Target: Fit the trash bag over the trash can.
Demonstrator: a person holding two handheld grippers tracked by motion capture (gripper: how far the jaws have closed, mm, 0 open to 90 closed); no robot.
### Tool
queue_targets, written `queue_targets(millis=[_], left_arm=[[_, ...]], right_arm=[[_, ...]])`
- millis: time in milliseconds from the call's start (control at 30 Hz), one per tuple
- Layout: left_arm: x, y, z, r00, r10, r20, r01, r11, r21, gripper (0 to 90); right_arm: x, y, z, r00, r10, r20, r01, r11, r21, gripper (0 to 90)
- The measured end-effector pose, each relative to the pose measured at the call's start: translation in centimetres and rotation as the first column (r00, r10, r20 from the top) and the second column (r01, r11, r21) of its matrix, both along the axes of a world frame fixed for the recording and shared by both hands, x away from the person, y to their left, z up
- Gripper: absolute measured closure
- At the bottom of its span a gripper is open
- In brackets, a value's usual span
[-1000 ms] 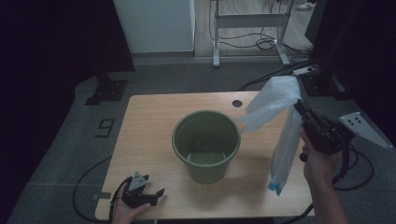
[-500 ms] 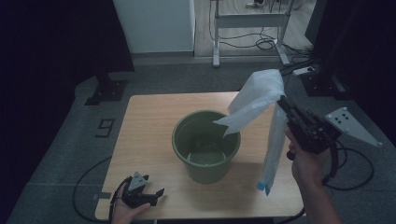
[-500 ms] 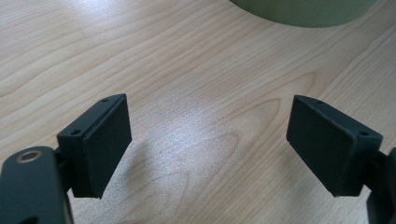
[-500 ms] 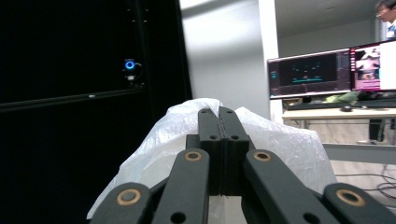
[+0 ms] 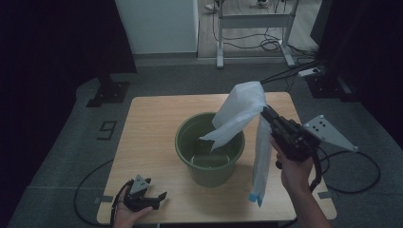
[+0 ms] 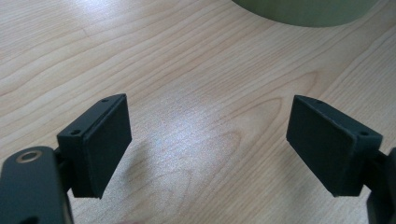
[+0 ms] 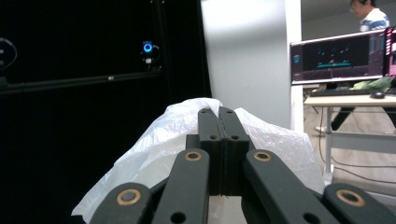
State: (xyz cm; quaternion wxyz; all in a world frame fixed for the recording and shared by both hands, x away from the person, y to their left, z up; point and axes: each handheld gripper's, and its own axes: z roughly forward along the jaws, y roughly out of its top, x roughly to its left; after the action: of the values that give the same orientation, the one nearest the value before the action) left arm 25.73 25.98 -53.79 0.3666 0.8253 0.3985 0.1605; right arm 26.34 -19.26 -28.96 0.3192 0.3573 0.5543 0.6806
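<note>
High view: the right gripper [image 5: 267, 112] has its jaws clamped on a white plastic bag [image 5: 240, 114], pinching it near its top fold, and in the right gripper view the jaws [image 7: 218, 154] press flat together with the bag's film [image 7: 154, 144] bunched around their tips. Over the last second this hand has carried the bag from beyond the desk's right edge inward, so one loose flap now hangs over the mouth of the green bucket [image 5: 210, 148], while a long tail with a blue end drops outside the bucket toward the desk's near right corner. The bag is not yet in the bucket; I judge the work to be lining it, so the mouth of the bag probably has to be spread next. The left gripper [image 5: 142, 195] rests at the near left corner of the desk [image 5: 152, 123], jaws wide apart and holding nothing, unmoved; its own view shows the bucket's base [image 6: 303, 11] just ahead.
</note>
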Motion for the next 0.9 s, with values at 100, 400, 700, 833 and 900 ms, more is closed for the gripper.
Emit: queue_targets(millis=[100, 400, 700, 833, 900], left_arm=[[0.0, 0.0, 0.0, 1.0000, 0.000, -0.001, 0.000, 1.0000, -0.001, 13.8], [0.0, -0.1, -0.1, 1.0000, 0.000, -0.002, 0.000, 1.0000, 0.003, 13.8], [0.0, -0.1, -0.1, 1.0000, -0.001, -0.004, 0.001, 1.0000, 0.003, 13.8], [0.0, -0.1, -0.1, 1.0000, -0.001, -0.004, 0.001, 1.0000, 0.004, 13.8], [0.0, -0.1, -0.1, 1.0000, -0.002, -0.005, 0.002, 1.0000, 0.006, 13.8]], right_arm=[[0.2, 0.8, -1.1, 0.9997, 0.014, -0.018, -0.014, 1.000, -0.014, 88.6], [0.7, 1.7, -3.7, 0.9965, 0.041, -0.074, -0.042, 0.999, -0.016, 88.6], [1.0, 2.8, -5.9, 0.9914, 0.064, -0.114, -0.070, 0.996, -0.049, 88.5], [1.0, 3.5, -6.9, 0.9895, 0.081, -0.120, -0.091, 0.993, -0.080, 88.5], [1.0, 3.8, -7.4, 0.9878, 0.090, -0.127, -0.101, 0.992, -0.080, 88.5]])
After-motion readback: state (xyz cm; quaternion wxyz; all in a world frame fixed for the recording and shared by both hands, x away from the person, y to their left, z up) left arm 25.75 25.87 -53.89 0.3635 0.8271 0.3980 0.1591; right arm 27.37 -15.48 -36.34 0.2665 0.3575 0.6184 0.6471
